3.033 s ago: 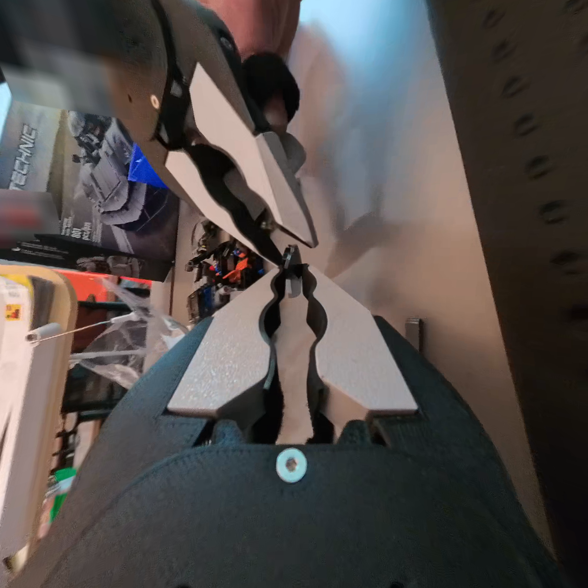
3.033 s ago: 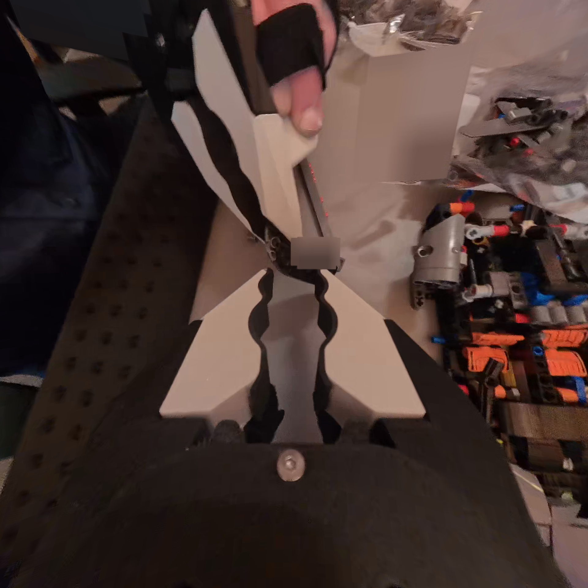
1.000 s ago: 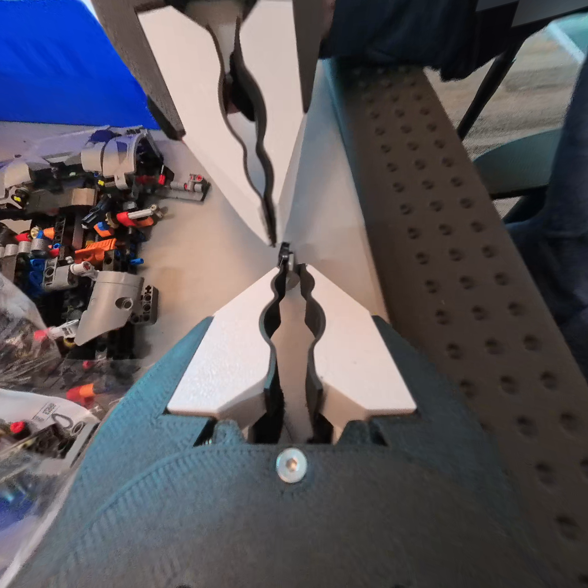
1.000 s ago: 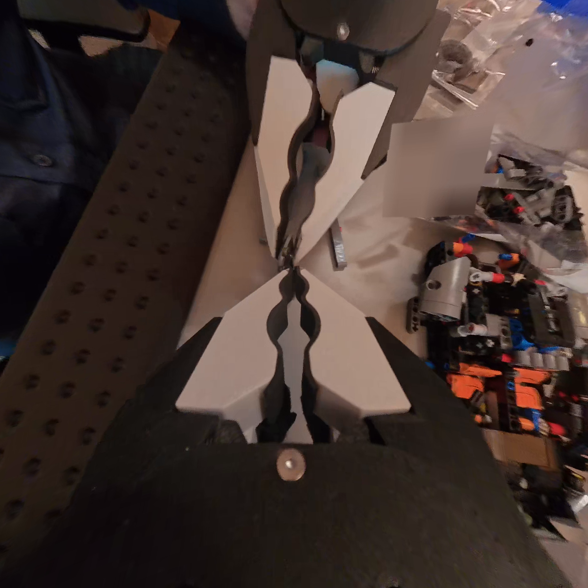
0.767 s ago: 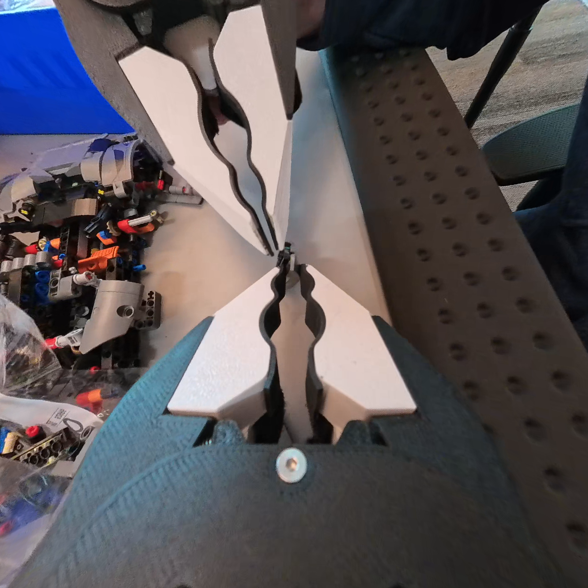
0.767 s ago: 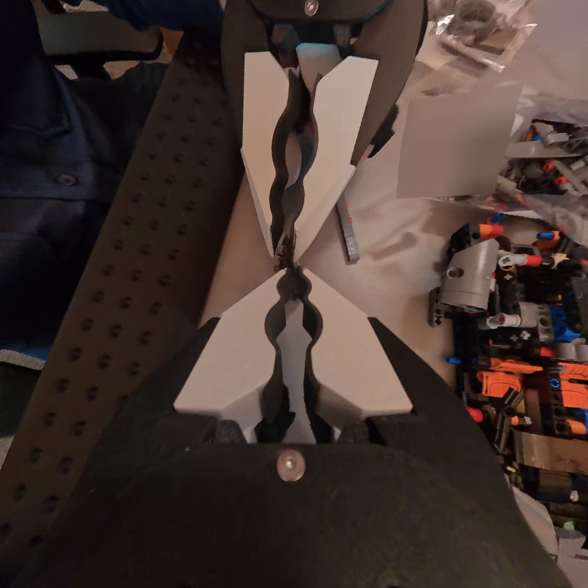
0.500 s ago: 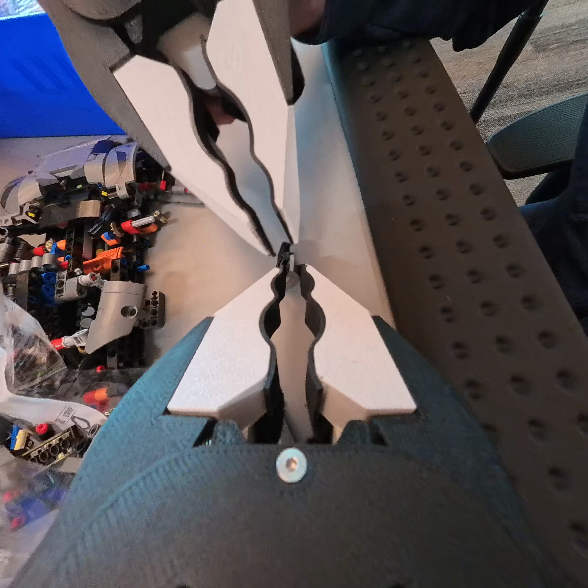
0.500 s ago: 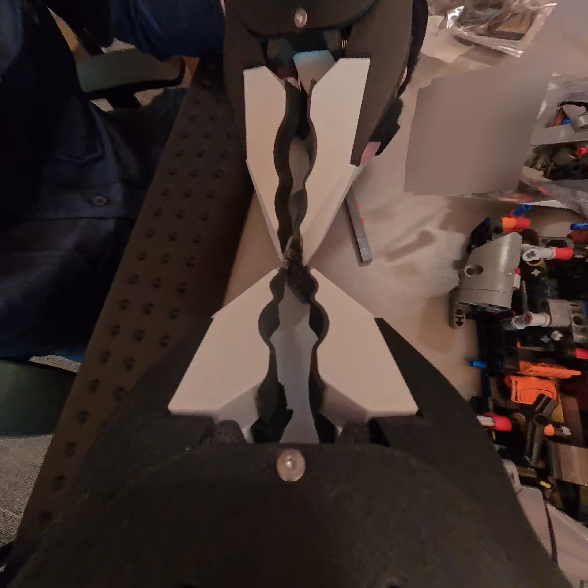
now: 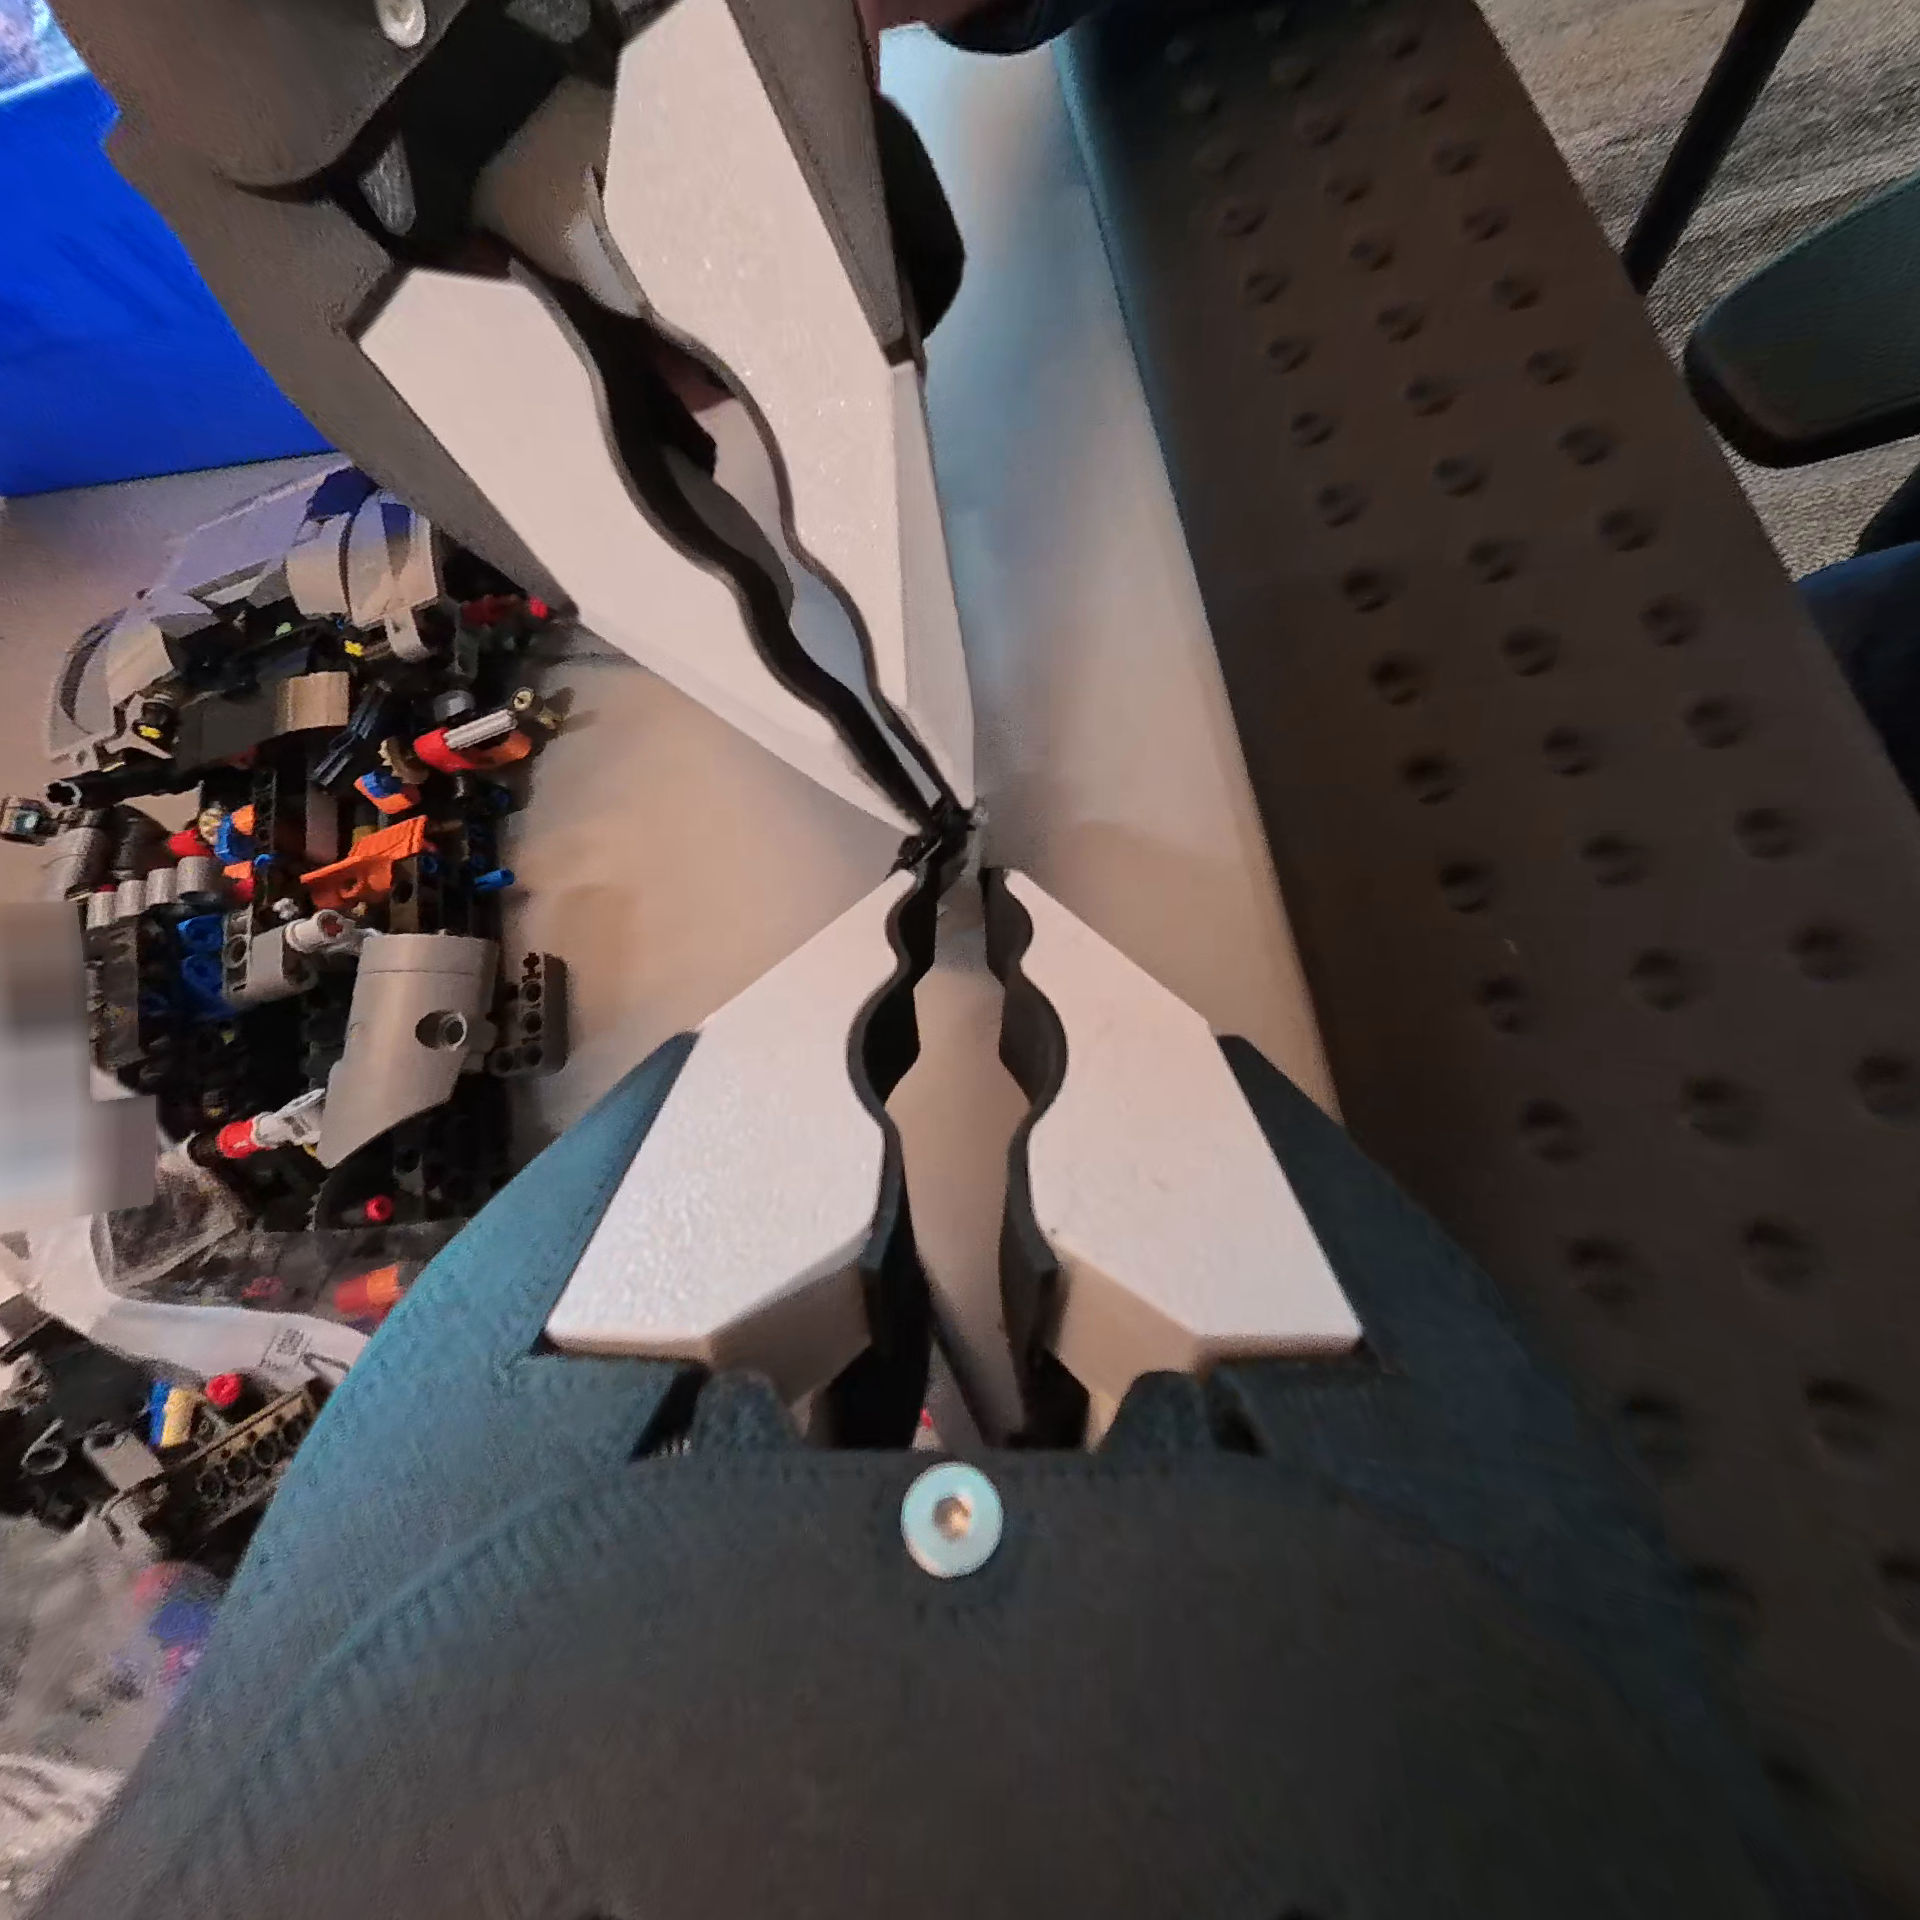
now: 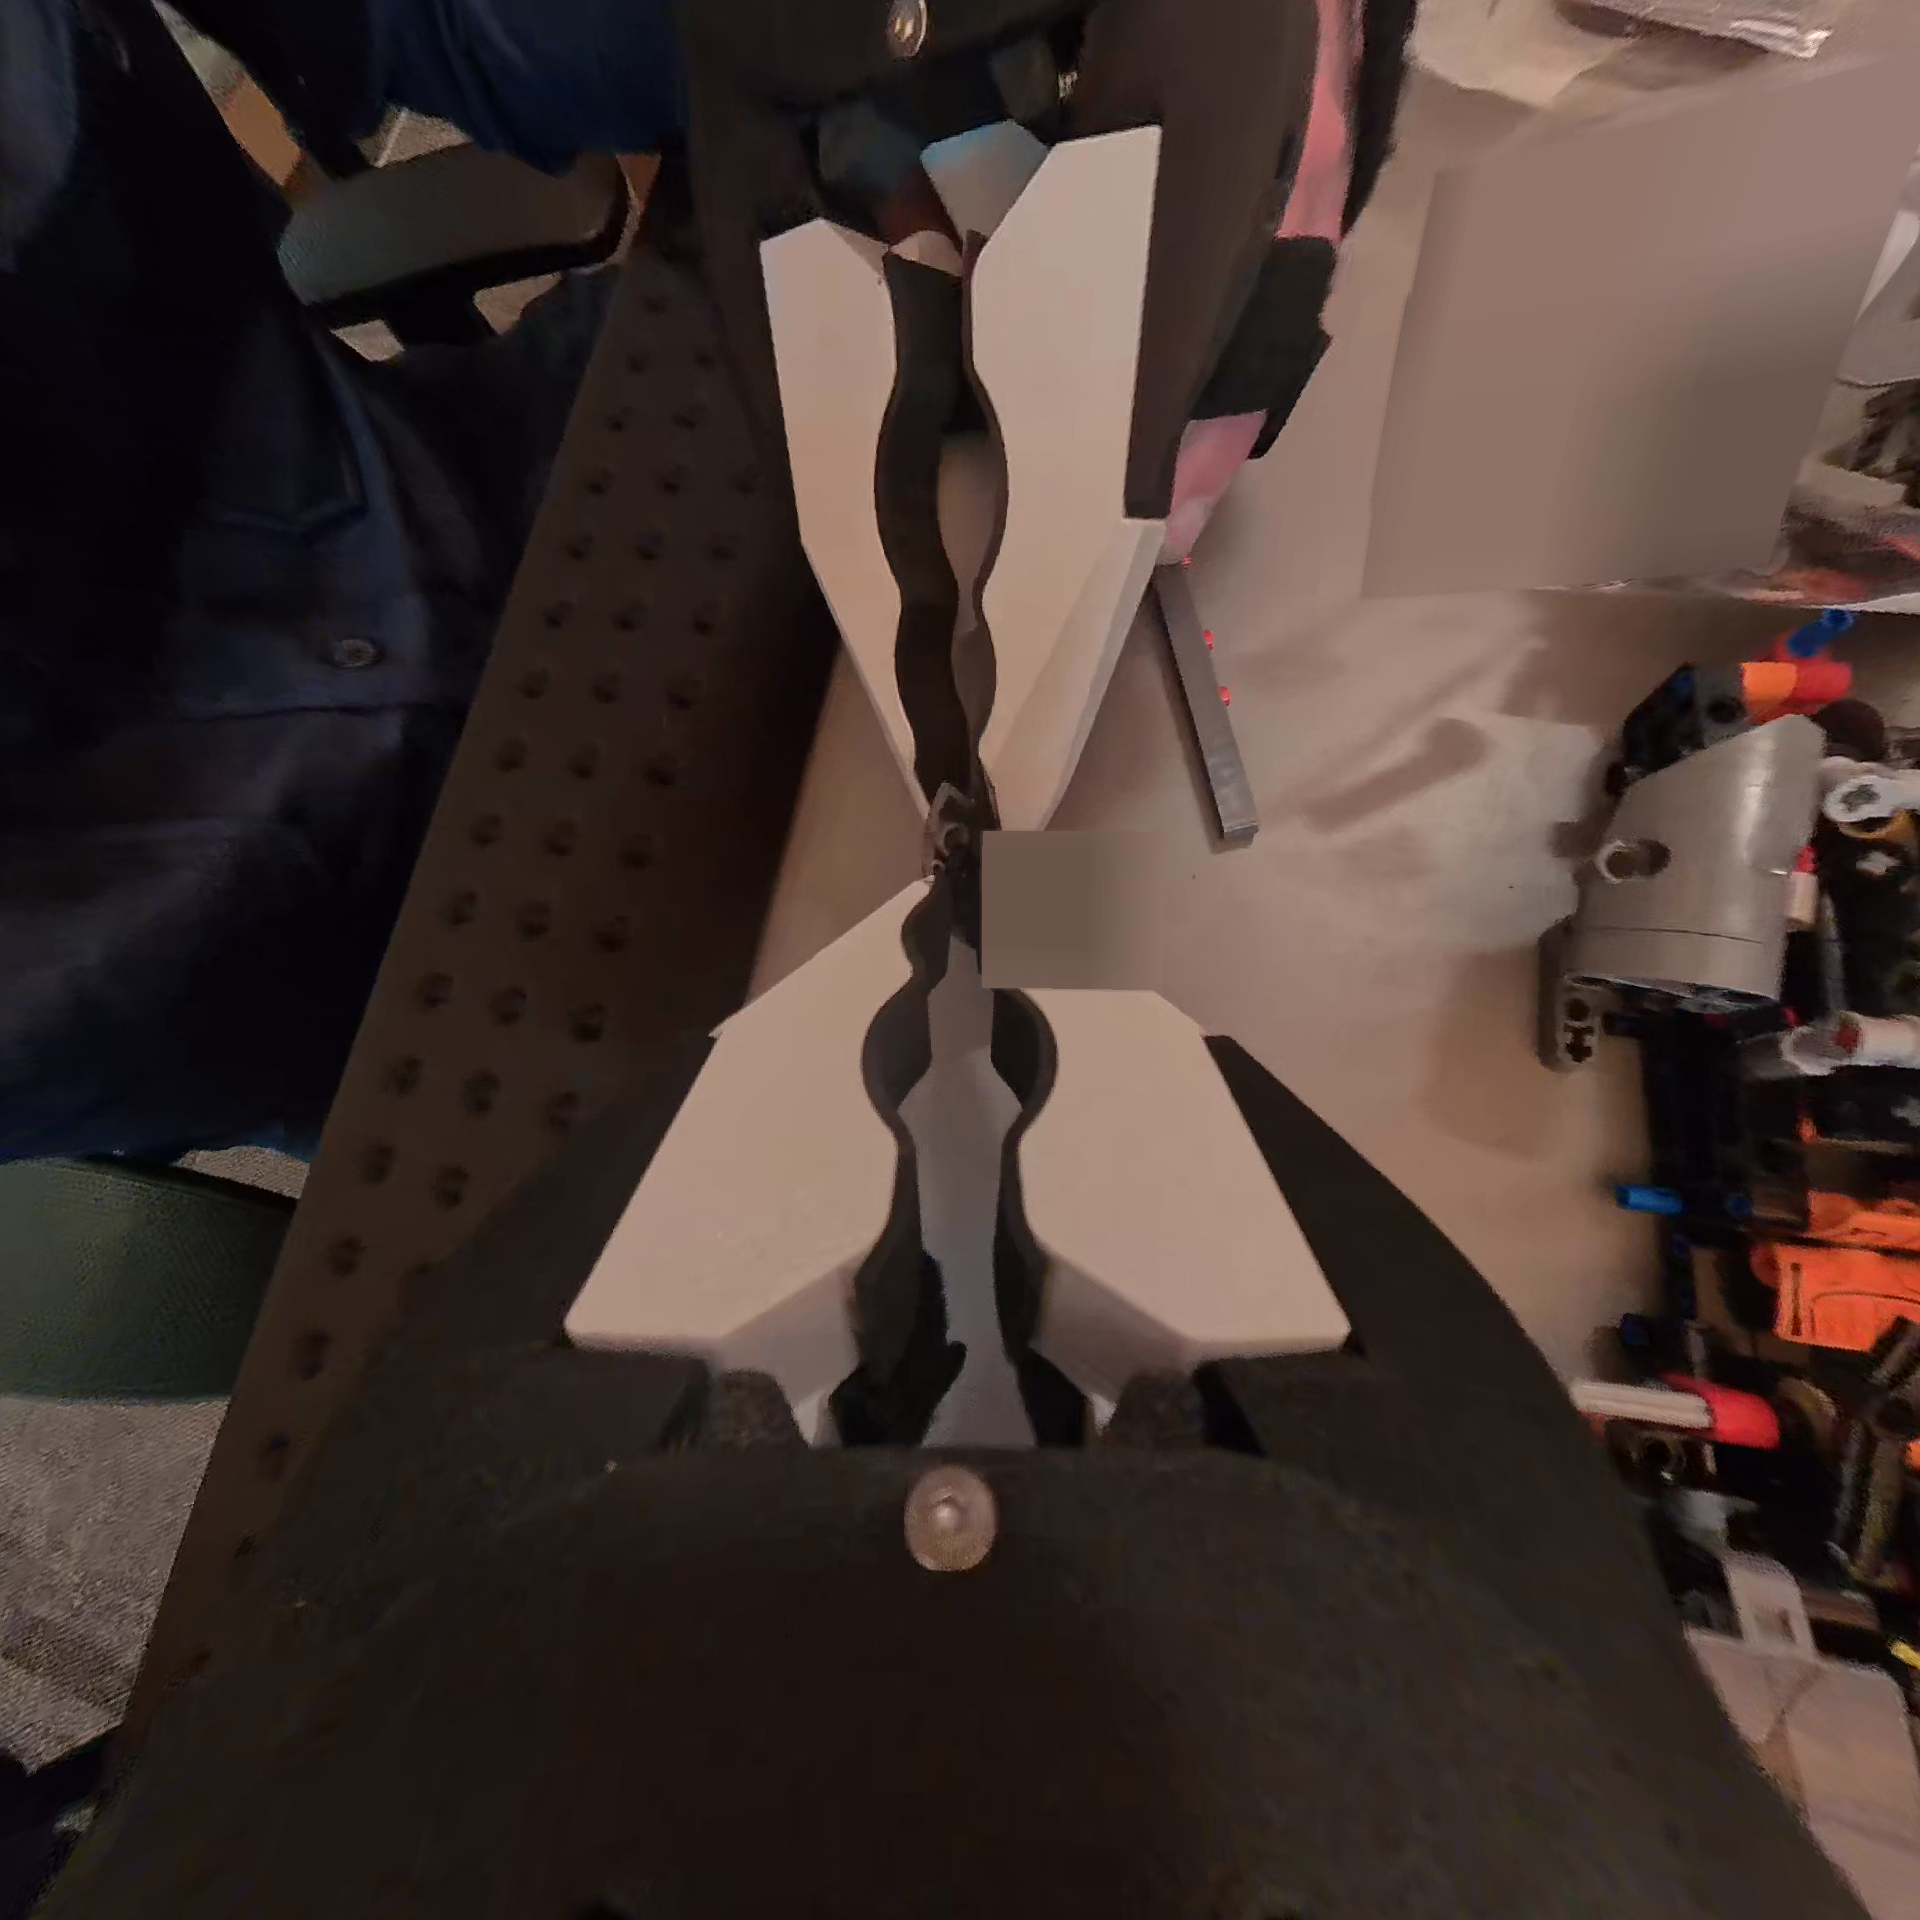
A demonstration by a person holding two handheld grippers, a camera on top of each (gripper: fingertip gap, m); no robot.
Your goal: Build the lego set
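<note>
My left gripper [image 9: 954, 881] points up from the bottom of the left wrist view, shut on a small black lego piece [image 9: 933, 840] that sticks out of its tips. My right gripper [image 9: 940, 816] comes down from the upper left, jaws closed, its tips on the same piece. In the right wrist view the right gripper [image 10: 940, 904] meets the left gripper [image 10: 951, 805] tip to tip at the piece [image 10: 948, 826]; a blurred patch hides one right fingertip. The partly built lego model [image 9: 312, 883] lies on the table off to the side, and also shows in the right wrist view [image 10: 1766, 1091].
A long grey beam [image 10: 1205, 717] lies on the beige table near the grippers. A dark perforated strip [image 9: 1507, 727] runs along the table edge. Bags of loose parts [image 9: 156, 1434] lie beside the model. A gloved hand [image 10: 1268, 343] holds the left gripper. A chair [image 9: 1818, 343] stands beyond the edge. My left and right fingertips are right by each other.
Both grippers swung down over the table since three seconds ago. In the last second the right gripper closed the small gap and its tips came onto the black piece in the left gripper.
</note>
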